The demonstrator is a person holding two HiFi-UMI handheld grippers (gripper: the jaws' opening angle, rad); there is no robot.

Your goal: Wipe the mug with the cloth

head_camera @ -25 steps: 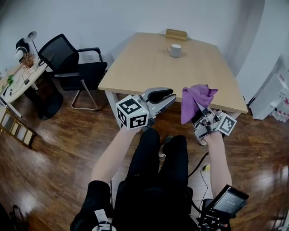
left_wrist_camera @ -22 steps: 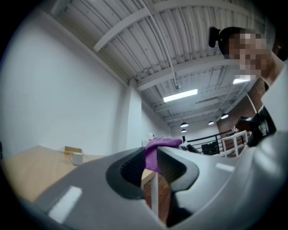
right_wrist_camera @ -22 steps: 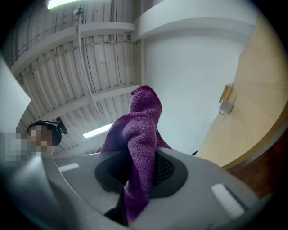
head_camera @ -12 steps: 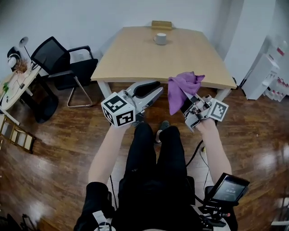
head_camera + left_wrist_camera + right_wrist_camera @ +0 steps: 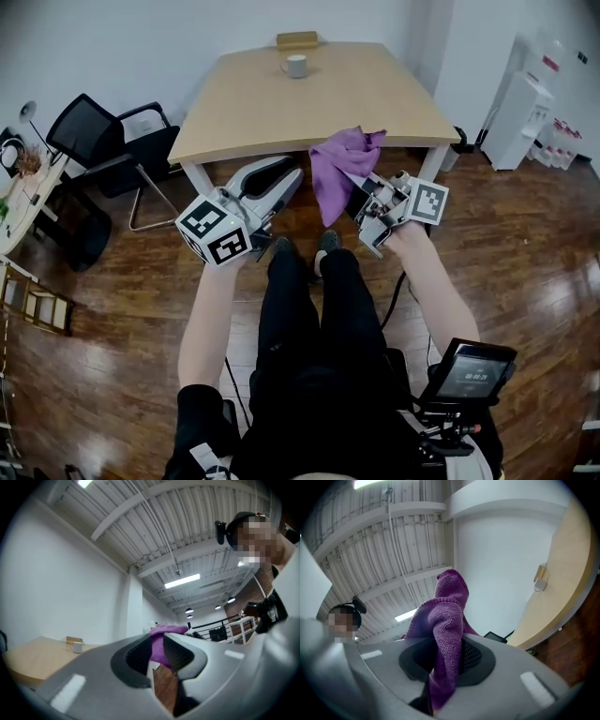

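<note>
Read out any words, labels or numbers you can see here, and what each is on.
No text is readable.
Left marker cube: black-and-white square patterns, no letters.
Right marker cube: the same.
Small screen: lit, too small to read.
White cabinet: red marks, too blurred to read.

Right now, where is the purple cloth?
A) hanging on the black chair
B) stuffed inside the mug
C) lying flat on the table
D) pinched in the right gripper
D: the purple cloth is pinched between the jaws of the right gripper, held up in the air short of the table.
</note>
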